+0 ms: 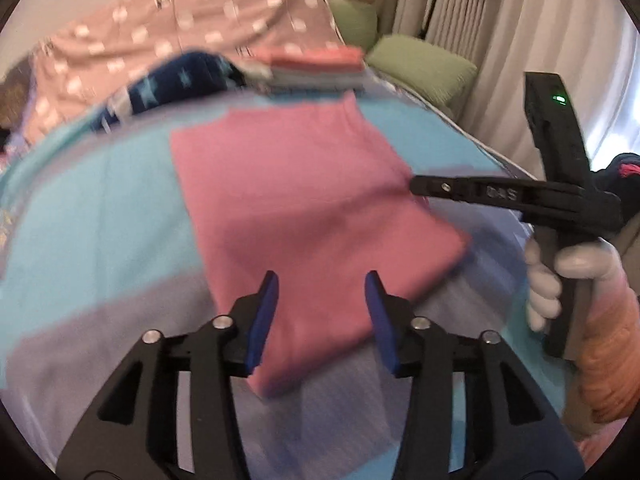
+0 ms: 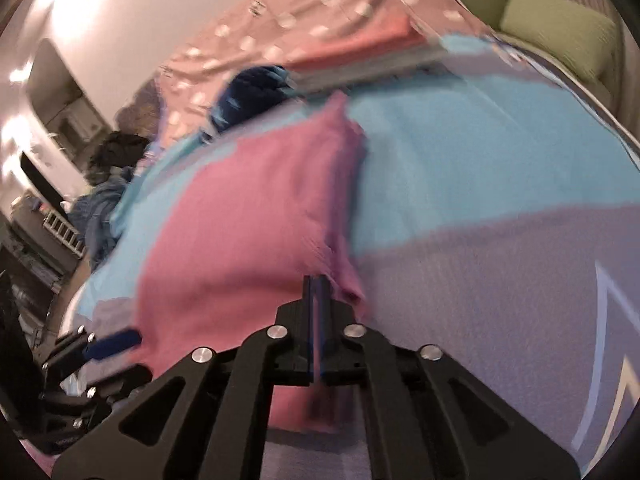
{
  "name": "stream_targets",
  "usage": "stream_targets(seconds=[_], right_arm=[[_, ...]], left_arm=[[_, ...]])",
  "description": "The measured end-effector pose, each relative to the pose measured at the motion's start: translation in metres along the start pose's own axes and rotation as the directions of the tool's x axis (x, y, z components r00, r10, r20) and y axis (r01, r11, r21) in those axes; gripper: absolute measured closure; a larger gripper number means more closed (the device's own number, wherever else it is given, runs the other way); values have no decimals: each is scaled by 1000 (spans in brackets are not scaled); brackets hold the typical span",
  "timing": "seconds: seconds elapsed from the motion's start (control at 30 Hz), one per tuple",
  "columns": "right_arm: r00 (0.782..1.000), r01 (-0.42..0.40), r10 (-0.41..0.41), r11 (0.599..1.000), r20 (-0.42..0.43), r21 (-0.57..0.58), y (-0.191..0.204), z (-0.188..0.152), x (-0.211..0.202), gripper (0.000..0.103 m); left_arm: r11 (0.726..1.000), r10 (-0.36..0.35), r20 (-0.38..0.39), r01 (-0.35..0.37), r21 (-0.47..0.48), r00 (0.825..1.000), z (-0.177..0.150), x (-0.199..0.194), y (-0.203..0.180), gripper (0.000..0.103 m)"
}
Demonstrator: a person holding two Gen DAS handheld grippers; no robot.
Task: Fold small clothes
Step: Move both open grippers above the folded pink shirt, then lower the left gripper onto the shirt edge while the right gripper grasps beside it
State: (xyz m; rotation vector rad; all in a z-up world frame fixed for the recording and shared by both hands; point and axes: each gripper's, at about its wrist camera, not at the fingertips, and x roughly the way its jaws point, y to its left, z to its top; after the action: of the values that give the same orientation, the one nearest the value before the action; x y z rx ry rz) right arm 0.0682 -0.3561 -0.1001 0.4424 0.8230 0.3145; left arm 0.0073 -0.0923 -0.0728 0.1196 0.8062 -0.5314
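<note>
A pink folded cloth lies flat on the light blue and lilac bedspread. My left gripper stands open over the cloth's near end, and its blue pads do not press on the cloth. One of its blue pads shows at the lower left of the right wrist view. My right gripper is shut, its tips at the cloth's right edge. I cannot tell whether any cloth is pinched between them. A white-gloved hand holds its handle.
A stack of folded clothes and a navy garment with stars lie at the far end of the bed, before a pink dotted blanket. Green cushions and a curtain are at the right.
</note>
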Motion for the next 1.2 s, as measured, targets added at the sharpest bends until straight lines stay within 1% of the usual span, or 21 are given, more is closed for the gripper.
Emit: stream_targets(seconds=[0.1, 0.17, 0.2, 0.23, 0.27, 0.3, 0.33, 0.4, 0.47, 0.5, 0.6, 0.67, 0.73, 0.77, 0.8, 0.83, 0.87, 0.9, 0.97, 1.1, 1.2], right_arm=[[999, -40, 41, 999, 26, -33, 5, 20, 3, 99], [997, -79, 79, 997, -9, -24, 0, 27, 18, 98], [999, 4, -4, 1000, -47, 0, -11, 26, 34, 98], [996, 58, -58, 998, -63, 3, -17, 24, 42, 98], [998, 39, -37, 999, -56, 29, -29, 18, 49, 97], [999, -11, 14, 997, -40, 77, -40, 16, 46, 97], [999, -14, 20, 994, -48, 104, -46, 18, 44, 98], [997, 58, -53, 994, -59, 90, -48, 20, 41, 93], [997, 45, -39, 994, -63, 99, -48, 25, 37, 92], [999, 24, -19, 995, -50, 99, -47, 31, 33, 92], [1000, -13, 13, 1000, 1, 7, -35, 52, 27, 92], [1000, -25, 24, 998, -15, -62, -23, 67, 36, 90], [996, -59, 52, 993, -68, -99, -21, 79, 56, 90], [995, -26, 16, 995, -99, -101, -26, 82, 69, 90], [993, 17, -28, 995, -115, -99, -32, 83, 80, 91], [992, 42, -53, 995, -118, -95, -43, 81, 95, 93], [996, -16, 9, 997, -85, -75, -54, 78, 100, 94], [996, -44, 40, 998, -85, -40, -61, 78, 99, 94], [995, -62, 61, 998, -77, -17, -66, 77, 93, 95], [996, -51, 48, 998, -75, -36, -67, 75, 91, 95], [993, -97, 98, 995, -69, 13, -74, 76, 87, 94]], left_arm=[[998, 13, 26, -11, -63, 1000, 20, 6, 16, 49], [996, 18, 16, -17, -91, 1000, 27, 22, 28, 45], [993, 72, -27, -74, -87, 997, 27, 38, 33, 45], [990, 112, -58, -116, -81, 992, 24, 50, 37, 44], [989, 119, -62, -124, -79, 991, 19, 58, 38, 43], [989, 128, -34, -130, -69, 991, 15, 55, 33, 43], [989, 138, -31, -139, -46, 990, 14, 51, 29, 43], [988, 150, -36, -151, -22, 988, 15, 47, 26, 43], [990, 135, -37, -136, -28, 990, 21, 42, 29, 43], [993, 104, -19, -104, -48, 994, 27, 36, 31, 44], [995, 58, 32, -55, -87, 998, 48, 31, 42, 44], [994, 76, 36, -73, -77, 996, 64, 39, 46, 44], [994, 84, 18, -82, -78, 996, 80, 59, 56, 44], [992, 89, -2, -89, -87, 996, 85, 70, 63, 43], [985, 140, -50, -144, -94, 989, 86, 90, 74, 42], [971, 217, -98, -225, -86, 971, 84, 109, 83, 38], [966, 231, -108, -241, -94, 967, 80, 121, 92, 19], [967, 179, -84, -191, -171, 980, 74, 124, 106, 17], [964, 114, -66, -127, -233, 991, 72, 118, 117, 18], [967, 162, -67, -172, -186, 984, 71, 118, 106, 17], [967, 135, -57, -144, -211, 989, 69, 116, 111, 17]])
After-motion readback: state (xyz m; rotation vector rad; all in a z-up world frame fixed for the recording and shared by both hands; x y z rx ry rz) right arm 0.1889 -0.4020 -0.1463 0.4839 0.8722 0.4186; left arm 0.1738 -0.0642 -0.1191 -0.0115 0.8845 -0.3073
